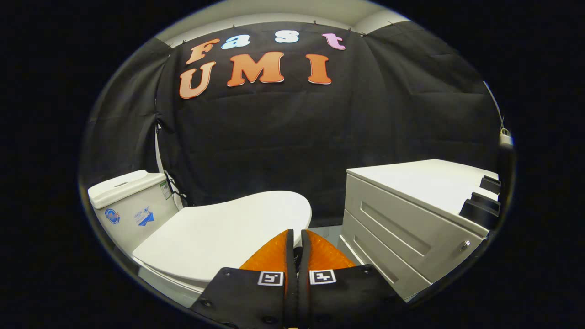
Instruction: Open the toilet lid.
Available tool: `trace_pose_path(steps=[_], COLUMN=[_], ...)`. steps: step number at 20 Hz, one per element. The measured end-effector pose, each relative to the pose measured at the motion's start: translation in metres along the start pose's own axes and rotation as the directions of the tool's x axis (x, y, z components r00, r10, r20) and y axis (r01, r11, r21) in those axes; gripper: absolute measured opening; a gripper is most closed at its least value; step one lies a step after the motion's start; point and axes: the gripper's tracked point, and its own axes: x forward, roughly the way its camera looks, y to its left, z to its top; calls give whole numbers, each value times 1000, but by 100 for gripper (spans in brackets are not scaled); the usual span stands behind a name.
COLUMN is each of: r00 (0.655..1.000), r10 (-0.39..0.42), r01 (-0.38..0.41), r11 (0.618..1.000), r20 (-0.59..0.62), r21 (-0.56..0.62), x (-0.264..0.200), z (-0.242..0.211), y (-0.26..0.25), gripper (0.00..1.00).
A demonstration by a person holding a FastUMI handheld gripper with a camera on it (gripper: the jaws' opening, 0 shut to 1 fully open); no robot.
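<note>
A white toilet stands low on the left, its lid [224,233] lying flat and closed over the bowl. The white tank [130,208] with blue stickers rises behind the lid at the far left. My gripper [297,235] is shut with nothing between its fingers, which press together. The fingertips hover over the lid's front right edge, close to its rounded rim. I cannot tell whether they touch the lid.
A white cabinet [411,228] with drawers and a small round knob [465,245] stands just to the right of the toilet. Dark objects [482,201] sit on its top at the far right. A narrow strip of floor separates toilet and cabinet.
</note>
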Motion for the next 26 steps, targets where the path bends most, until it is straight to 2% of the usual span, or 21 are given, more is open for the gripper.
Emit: trace_pose_path(steps=[3, 5, 7, 10, 12, 19, 26], r00=[1000, 997, 1000, 998, 996, 978, 964], r10=[11, 22, 21, 53, 74, 134, 177], r01=[-11, -22, -21, -53, -73, -104, -139], r11=[1000, 1000, 999, 998, 997, 978, 972], r20=[-17, -77, -20, 16, 49, 161, 199], r21=[29, -4, -48, 13, -12, -182, -188], x=[3, -8, 2, -6, -15, -50, -74], z=[-1, -6, 9, 37, 66, 190, 245], y=[0, 0, 2, 16, 33, 152, 267], gripper=[7, 7, 7, 7, 7, 7, 7])
